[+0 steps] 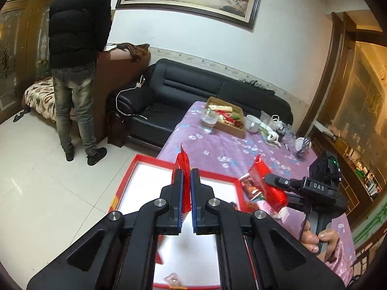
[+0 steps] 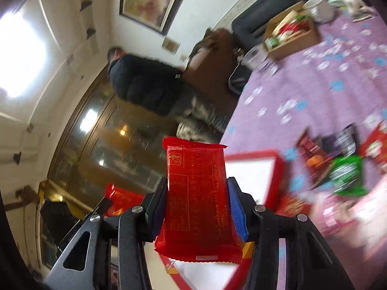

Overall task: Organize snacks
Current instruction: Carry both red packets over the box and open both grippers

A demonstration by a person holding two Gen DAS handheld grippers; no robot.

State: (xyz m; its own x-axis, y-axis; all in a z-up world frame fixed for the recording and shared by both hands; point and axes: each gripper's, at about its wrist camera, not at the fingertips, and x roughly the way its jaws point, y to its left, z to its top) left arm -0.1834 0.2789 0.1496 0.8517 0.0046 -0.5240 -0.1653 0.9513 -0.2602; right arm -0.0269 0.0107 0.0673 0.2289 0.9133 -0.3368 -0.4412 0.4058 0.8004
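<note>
Snack packets fill both my grippers: the left gripper (image 1: 185, 176) is pinched tight on a thin red packet (image 1: 182, 160) standing edge-up over the red-rimmed white tray (image 1: 145, 169); the right gripper (image 2: 197, 188) clamps a red wrapper (image 2: 197, 193) flat between its pads. At two o'clock, a cardboard box (image 1: 229, 126) holds mixed snacks. "DAS" shows on the right gripper's body.

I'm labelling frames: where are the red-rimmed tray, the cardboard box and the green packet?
red-rimmed tray (image 1: 150, 157): left wrist view, far rim.
cardboard box (image 1: 231, 129): left wrist view, front wall.
green packet (image 2: 347, 175): right wrist view, middle of its face.
</note>
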